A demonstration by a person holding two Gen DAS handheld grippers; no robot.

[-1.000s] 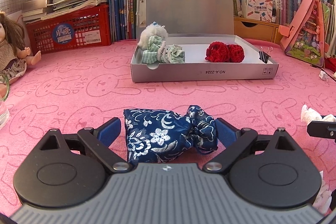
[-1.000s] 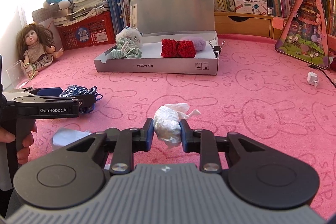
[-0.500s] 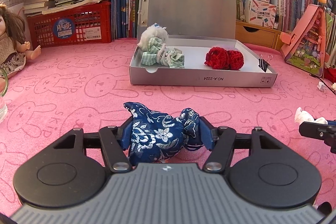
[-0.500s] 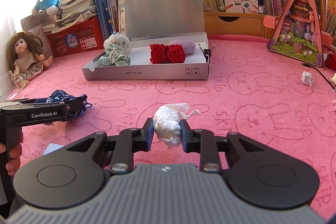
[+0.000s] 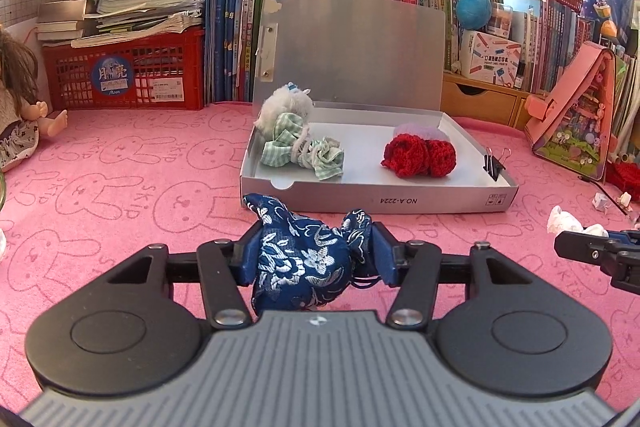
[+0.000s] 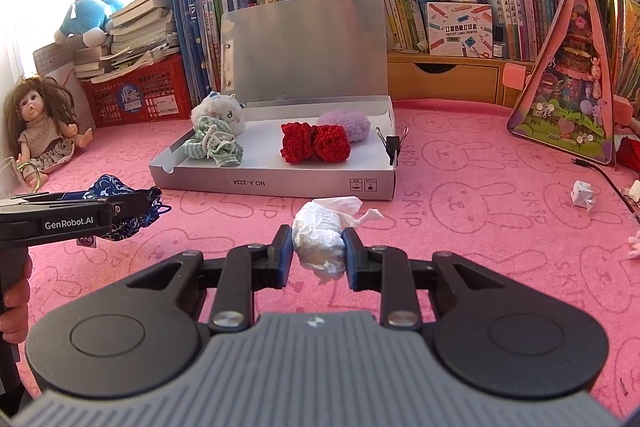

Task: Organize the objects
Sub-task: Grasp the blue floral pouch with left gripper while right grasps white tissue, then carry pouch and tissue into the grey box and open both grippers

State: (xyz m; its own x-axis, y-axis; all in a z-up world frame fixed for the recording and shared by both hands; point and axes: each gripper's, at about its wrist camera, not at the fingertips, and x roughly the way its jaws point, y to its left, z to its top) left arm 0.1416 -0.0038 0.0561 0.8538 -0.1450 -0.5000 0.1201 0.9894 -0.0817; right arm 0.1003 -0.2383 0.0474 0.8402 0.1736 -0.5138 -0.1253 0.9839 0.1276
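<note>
My left gripper [image 5: 314, 247] has its jaws closing on a dark blue flowered fabric pouch [image 5: 304, 263]; both pads press its sides and it hangs just above the pink mat. The pouch [image 6: 116, 187] also shows at the left of the right wrist view. My right gripper [image 6: 316, 247] is shut on a crumpled white tissue [image 6: 320, 239], held off the mat. Ahead stands an open grey box [image 5: 400, 201] with its lid up. It holds a green checked scrunchie [image 5: 304, 153], a white plush [image 5: 286, 105] and a red crocheted piece [image 5: 418, 157].
A binder clip [image 5: 492, 163] sits on the box's right wall. A doll [image 6: 40, 123] and red crate [image 5: 128, 75] stand at the back left, a pink triangular toy house [image 6: 568, 99] at the right. A small paper scrap [image 6: 582, 195] and a cable lie right.
The left jaws came together on the blue pouch and raised it off the mat. The right gripper rose with the tissue. Both have moved nearer the grey box.
</note>
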